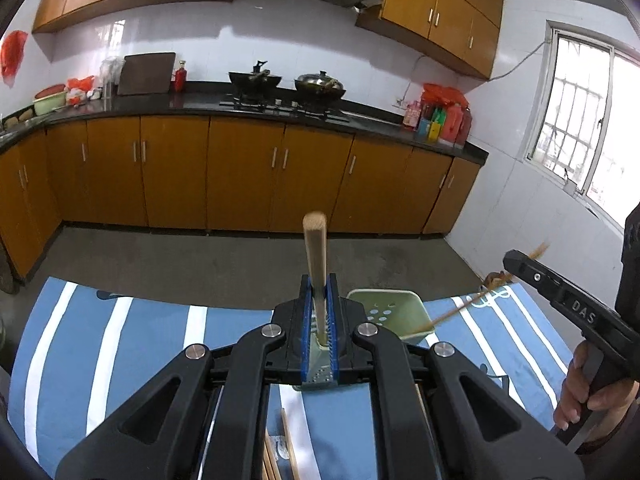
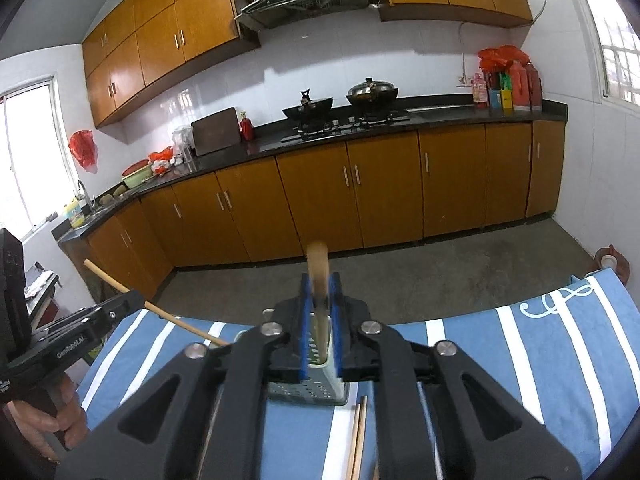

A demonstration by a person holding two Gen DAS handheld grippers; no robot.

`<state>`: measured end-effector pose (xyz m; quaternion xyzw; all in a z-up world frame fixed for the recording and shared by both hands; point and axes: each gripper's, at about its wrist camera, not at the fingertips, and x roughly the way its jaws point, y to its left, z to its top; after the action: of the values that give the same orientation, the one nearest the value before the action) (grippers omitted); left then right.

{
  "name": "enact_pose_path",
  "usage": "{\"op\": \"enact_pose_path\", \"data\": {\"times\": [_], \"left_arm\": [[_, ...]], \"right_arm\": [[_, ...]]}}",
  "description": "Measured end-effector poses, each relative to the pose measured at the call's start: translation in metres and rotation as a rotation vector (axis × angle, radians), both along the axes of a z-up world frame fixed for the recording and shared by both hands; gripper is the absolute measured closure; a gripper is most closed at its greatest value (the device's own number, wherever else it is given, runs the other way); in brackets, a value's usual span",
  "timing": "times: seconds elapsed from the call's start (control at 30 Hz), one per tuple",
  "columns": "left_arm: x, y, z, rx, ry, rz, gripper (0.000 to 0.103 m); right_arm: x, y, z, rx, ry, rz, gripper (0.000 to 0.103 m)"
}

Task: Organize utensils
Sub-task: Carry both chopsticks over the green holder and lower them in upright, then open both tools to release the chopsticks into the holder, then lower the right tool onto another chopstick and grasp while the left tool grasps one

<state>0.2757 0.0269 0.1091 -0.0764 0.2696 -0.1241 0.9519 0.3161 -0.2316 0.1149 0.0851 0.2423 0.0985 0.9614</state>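
A pale green perforated utensil holder stands on the blue striped tablecloth. My left gripper is shut on a wooden chopstick that stands upright with its lower end in the holder. My right gripper hangs over the same holder. Its chopstick is blurred and sits loose between the blue pads, lower end inside the holder, so the jaws read as open. Each view shows the other gripper from the side: the right gripper and the left gripper, each with its slanted chopstick.
Loose chopsticks lie on the cloth in front of the holder. A hand grips each tool's handle. Past the table's far edge come bare floor, orange cabinets and a black counter with woks. A tape roll sits at the far right corner.
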Motion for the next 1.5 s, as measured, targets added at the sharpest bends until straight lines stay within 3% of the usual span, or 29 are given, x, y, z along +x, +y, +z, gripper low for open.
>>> {"op": "enact_pose_path", "data": {"times": [0.03,0.1,0.17,0.5,0.63,0.77,0.93,1.03,1.2,1.33,1.5], "left_arm": [[-0.001,0.001,0.001,0.001,-0.004,0.002,0.092],[-0.003,0.002,0.004,0.005,-0.017,0.02,0.066],[-0.004,0.005,0.008,0.003,-0.032,0.033,0.061],[-0.042,0.028,0.016,-0.023,-0.082,0.092,0.061],[-0.064,0.043,-0.005,-0.009,-0.055,0.135,0.061],[-0.081,0.051,-0.044,0.038,0.016,0.169,0.061],[-0.098,0.054,-0.104,0.068,0.138,0.181,0.061],[-0.105,0.053,-0.127,0.081,0.184,0.181,0.061],[-0.113,0.049,-0.145,0.062,0.224,0.157,0.061],[-0.115,0.042,-0.155,0.068,0.244,0.125,0.061],[-0.113,0.03,-0.164,0.087,0.271,0.083,0.063]], "right_arm": [[-0.002,-0.001,0.001,0.0,-0.007,-0.007,0.075],[-0.006,-0.003,0.003,0.004,-0.02,-0.017,0.07],[-0.009,-0.006,0.005,0.013,-0.027,-0.016,0.07],[-0.063,-0.038,0.007,-0.015,-0.083,-0.078,0.061],[-0.087,-0.059,-0.031,-0.052,-0.01,-0.134,0.061],[-0.094,-0.067,-0.091,-0.074,0.147,-0.146,0.061],[-0.1,-0.065,-0.167,-0.048,0.345,-0.122,0.074],[-0.104,-0.052,-0.188,-0.071,0.381,-0.103,0.075],[-0.1,-0.036,-0.203,-0.111,0.416,-0.089,0.075],[-0.097,-0.032,-0.21,-0.163,0.425,-0.106,0.093],[-0.091,-0.053,-0.208,-0.137,0.436,-0.223,0.095]]}}
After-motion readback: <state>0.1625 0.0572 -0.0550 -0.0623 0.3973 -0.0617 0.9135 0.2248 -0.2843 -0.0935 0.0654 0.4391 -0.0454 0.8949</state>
